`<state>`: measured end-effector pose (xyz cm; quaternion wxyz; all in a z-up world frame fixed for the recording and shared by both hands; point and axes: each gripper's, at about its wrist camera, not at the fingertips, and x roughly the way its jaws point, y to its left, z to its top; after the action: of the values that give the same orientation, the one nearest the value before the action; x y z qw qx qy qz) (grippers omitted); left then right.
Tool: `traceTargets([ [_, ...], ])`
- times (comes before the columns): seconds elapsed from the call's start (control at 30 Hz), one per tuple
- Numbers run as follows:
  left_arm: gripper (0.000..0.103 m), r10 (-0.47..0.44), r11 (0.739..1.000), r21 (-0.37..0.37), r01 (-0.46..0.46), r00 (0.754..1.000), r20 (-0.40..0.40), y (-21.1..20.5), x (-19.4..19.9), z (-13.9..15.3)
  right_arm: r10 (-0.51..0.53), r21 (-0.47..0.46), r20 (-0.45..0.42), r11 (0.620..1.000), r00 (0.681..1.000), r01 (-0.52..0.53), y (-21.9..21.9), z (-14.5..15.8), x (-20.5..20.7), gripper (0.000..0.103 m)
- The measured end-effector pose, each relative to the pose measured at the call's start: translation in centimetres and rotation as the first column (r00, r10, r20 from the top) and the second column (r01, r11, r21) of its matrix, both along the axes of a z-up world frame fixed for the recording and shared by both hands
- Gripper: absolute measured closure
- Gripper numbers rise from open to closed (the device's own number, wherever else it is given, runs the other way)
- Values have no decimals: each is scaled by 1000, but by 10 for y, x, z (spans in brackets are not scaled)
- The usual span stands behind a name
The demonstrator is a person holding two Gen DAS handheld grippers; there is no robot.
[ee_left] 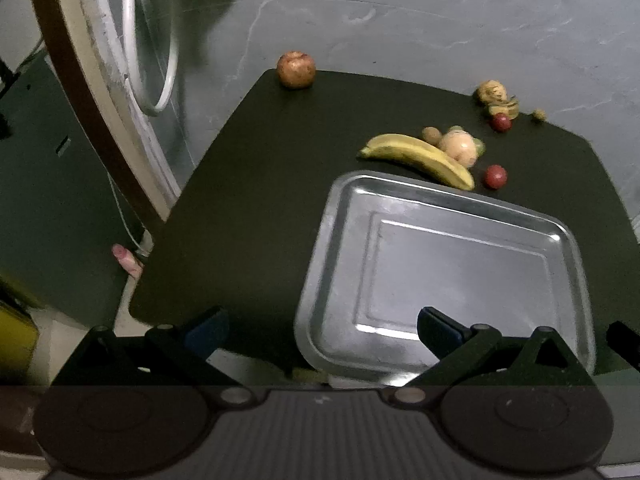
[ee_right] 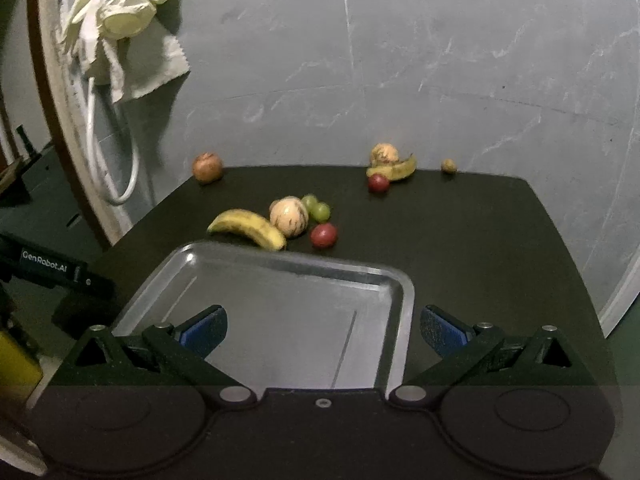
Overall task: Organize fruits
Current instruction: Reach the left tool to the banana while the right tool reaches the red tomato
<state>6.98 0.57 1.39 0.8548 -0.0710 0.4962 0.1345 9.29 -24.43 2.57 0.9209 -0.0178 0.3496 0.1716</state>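
Fingers of left gripper and right gripper spread wide, empty, above shiny metal tray on matte black table. Curved banana touches tray's far rim; striped round fruit, grapes, red fruit just beyond.

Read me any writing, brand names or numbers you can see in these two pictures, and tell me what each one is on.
"GenRobot.AI": white letters on the black body of the left gripper, seen at the left edge of the right wrist view.

Nothing else readable: the metal tray, the fruits and the black table show no text.
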Motion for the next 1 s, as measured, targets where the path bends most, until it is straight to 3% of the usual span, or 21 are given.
traceTargets([
  [0.23, 1, -31, 999, 21, 32, 998, -46, 21, 50, 12, -45, 1, 29, 999, 999, 45, 26, 15, 33, 1],
  [0.5, 1, -111, 991, 75, 113, 993, -28, 37, 97, 23, -108, -12, 22, 994, 994, 108, 48, 14, 64, 1],
  [1.0, 1, -195, 979, 56, 198, 979, -56, 66, 150, 7, -167, -49, -7, 985, 986, 167, 74, 2, 85, 1],
])
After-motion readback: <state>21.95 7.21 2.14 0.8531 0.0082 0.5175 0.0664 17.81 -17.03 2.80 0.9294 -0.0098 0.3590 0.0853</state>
